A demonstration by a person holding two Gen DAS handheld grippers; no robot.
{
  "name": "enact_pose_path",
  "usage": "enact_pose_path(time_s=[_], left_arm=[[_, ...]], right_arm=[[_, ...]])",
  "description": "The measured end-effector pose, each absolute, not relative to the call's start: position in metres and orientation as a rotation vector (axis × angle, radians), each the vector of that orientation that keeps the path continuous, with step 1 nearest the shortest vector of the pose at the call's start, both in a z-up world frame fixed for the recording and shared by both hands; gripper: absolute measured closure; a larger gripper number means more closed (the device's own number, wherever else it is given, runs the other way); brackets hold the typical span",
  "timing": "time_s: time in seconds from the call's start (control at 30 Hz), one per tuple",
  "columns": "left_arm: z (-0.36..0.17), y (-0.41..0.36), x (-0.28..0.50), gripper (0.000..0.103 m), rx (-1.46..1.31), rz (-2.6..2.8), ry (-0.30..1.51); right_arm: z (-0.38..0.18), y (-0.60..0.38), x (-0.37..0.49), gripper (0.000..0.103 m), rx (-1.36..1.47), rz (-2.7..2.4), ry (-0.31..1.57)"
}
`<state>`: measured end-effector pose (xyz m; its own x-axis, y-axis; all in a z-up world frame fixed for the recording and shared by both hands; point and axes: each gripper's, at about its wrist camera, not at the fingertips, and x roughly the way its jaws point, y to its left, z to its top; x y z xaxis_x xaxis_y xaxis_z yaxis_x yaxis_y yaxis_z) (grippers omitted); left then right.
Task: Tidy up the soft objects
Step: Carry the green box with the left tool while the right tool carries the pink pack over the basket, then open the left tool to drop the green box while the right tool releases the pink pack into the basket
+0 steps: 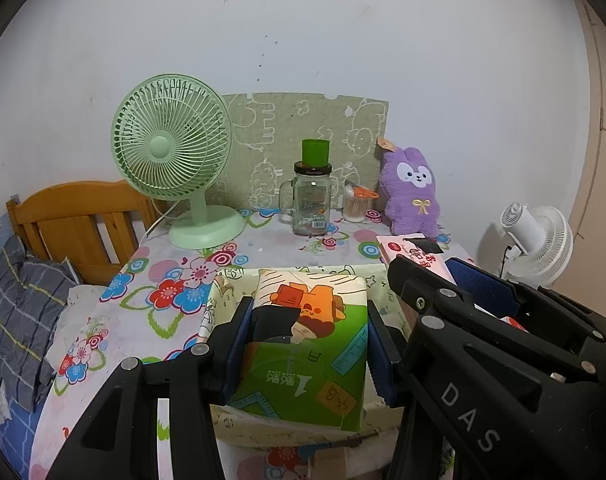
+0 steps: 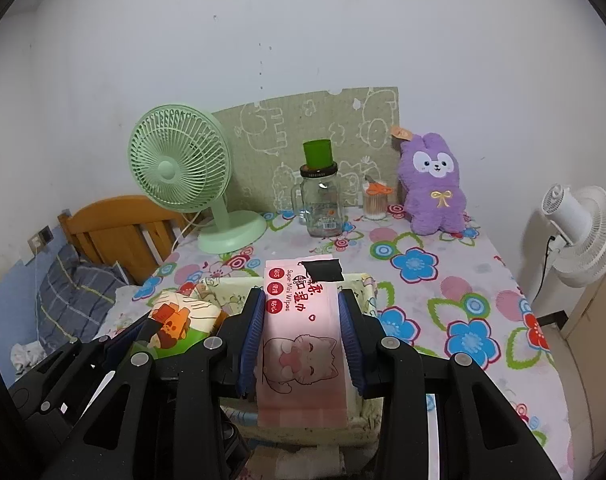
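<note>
basket [image 2: 369, 286] on flowered table, likely fabric, rim half hidden | tissue pack [image 1: 303, 344] above basket, light, squashy, pinched across sides by left gripper [image 1: 309, 344] | wipes pack [image 2: 301, 336] over basket, slick, floppy, clamped mid-length by right gripper [image 2: 303, 340]

The green tissue pack [image 1: 303, 344] with its orange cartoon is held lengthwise above a cloth-lined basket [image 1: 219, 300]. The pink wet-wipe pack [image 2: 301, 340], cat printed on top, hangs just right of it, seemingly over the same basket.
</note>
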<state>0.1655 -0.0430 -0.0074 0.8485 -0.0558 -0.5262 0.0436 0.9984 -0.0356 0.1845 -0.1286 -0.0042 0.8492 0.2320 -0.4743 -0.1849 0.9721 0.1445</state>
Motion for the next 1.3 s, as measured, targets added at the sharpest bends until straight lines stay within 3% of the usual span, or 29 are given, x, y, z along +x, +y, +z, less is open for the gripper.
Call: enact_pose_path(time_s=[0.63,1.03,1.3], left_arm=[[-0.04,-0.041,0.211,0.049,-0.049,-0.061,0.634],[-0.044,-0.032,0.21,0.016,-0.013,-0.018,0.669],[-0.042,-0.023,0.208,0.014,0.016,0.015,0.661]], right_arm=[[-0.035,-0.129,0.232,0.063,0.131,0.262,0.574],[-0.045,-0.117,0.238,0.063,0.106,0.289,0.597],[-0.044,-0.103,0.241,0.062,0.074,0.331,0.586]])
